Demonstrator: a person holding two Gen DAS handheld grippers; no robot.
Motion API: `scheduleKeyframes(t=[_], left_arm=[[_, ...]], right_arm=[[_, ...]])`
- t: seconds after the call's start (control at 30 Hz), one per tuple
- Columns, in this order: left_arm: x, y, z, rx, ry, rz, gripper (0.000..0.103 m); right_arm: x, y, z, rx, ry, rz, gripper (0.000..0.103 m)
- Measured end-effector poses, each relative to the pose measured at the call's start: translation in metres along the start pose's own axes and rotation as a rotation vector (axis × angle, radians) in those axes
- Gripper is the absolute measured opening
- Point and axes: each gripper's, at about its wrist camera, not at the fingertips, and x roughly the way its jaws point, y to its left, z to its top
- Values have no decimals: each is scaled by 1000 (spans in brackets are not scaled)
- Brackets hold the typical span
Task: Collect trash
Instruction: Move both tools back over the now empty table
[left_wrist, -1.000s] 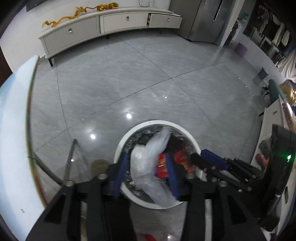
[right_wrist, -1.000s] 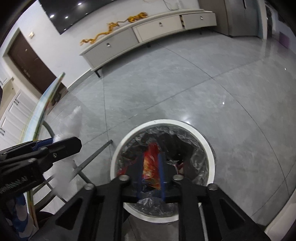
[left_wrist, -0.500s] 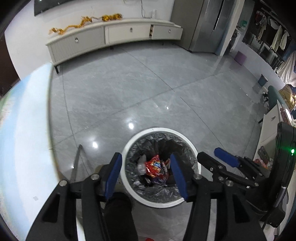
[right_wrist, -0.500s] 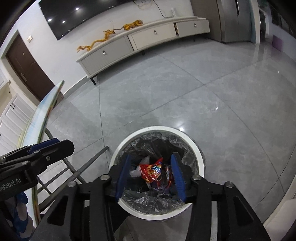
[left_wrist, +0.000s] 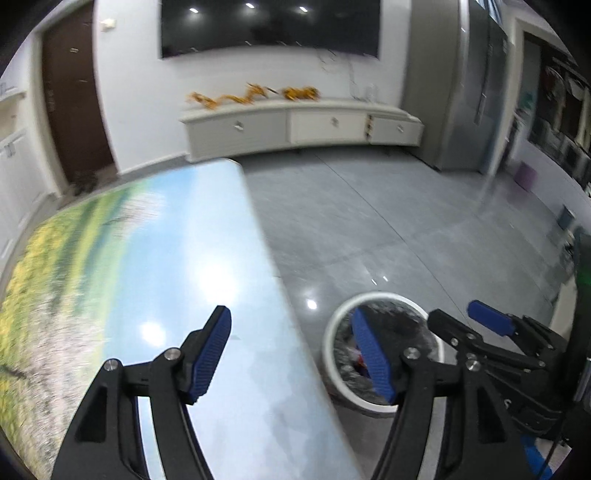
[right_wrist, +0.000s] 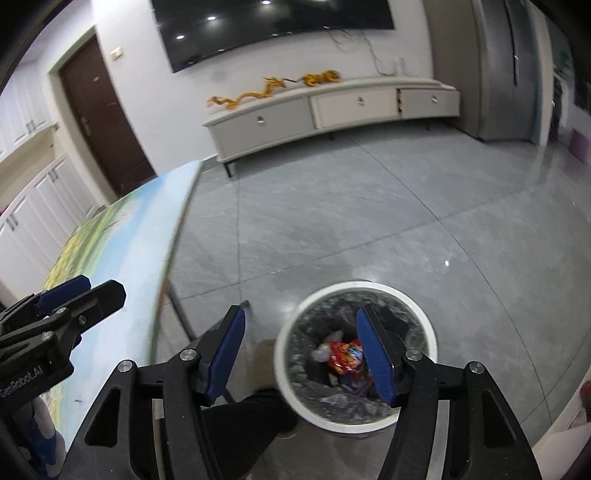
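we see a white round trash bin (right_wrist: 356, 354) lined with a grey plastic bag, standing on the floor just beside the table; inside lie a red snack wrapper (right_wrist: 343, 356) and a crumpled clear plastic bag (right_wrist: 325, 345). the glossy grey tile floor (right_wrist: 369, 221) runs back to a long white tv cabinet (right_wrist: 332, 110) with a golden dragon ornament (right_wrist: 273, 90) on top, a wall tv (right_wrist: 273, 26) above it and a brown door (right_wrist: 105, 122) to the left. the table (left_wrist: 166, 277) carries a sky-and-meadow print. half a second ago both cameras looked straight down into the bin; now they have tilted up, and our left gripper (left_wrist: 295, 354) has swung over the table edge. it and our right gripper (right_wrist: 299, 356) are both spread wide, holding nothing.
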Motion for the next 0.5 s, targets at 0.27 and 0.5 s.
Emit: scheduleKeyframes(t=[0.27,0.5], left_arm=[[-52,45,-11,-70,-129,135,67],[-81,77,-26,-126,-169,194,73]], right_arm=[[-30,60,1,-115,-64,40,81],[-47,93,-6,-185,-100,55,86]])
